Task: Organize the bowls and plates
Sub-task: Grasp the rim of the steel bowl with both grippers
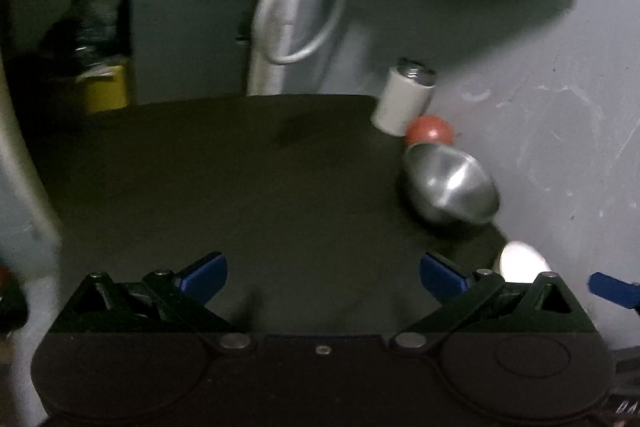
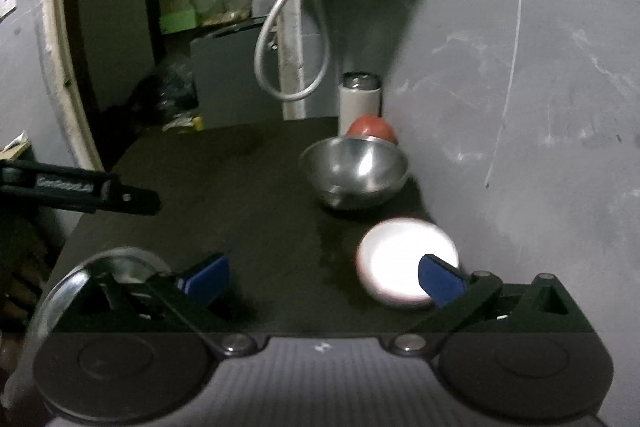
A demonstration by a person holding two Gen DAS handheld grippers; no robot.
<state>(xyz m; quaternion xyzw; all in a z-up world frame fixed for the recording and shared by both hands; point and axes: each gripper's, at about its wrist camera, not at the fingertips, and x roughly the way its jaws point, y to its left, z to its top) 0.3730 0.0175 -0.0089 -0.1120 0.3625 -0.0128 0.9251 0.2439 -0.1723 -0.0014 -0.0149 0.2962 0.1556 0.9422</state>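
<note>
A steel bowl [image 2: 354, 167] stands on the dark table by the wall, also seen in the left wrist view [image 1: 450, 187]. A red bowl [image 2: 370, 129] sits just behind it, touching [image 1: 429, 130]. A white bowl [image 2: 400, 261] lies nearer, just ahead of my right gripper [image 2: 324, 279], which is open and empty. A clear glass dish [image 2: 100, 267] sits at the table's near left edge under the right gripper's left finger. My left gripper [image 1: 323, 277] is open and empty over bare table; the white bowl [image 1: 520, 263] peeks behind its right finger.
A white cylindrical container with a metal lid [image 2: 360, 101] stands at the back by the wall [image 1: 402, 99]. A white cable loop [image 2: 288, 67] hangs behind the table. The grey wall [image 2: 520, 107] runs along the right. The left gripper's body [image 2: 80, 189] shows at the left.
</note>
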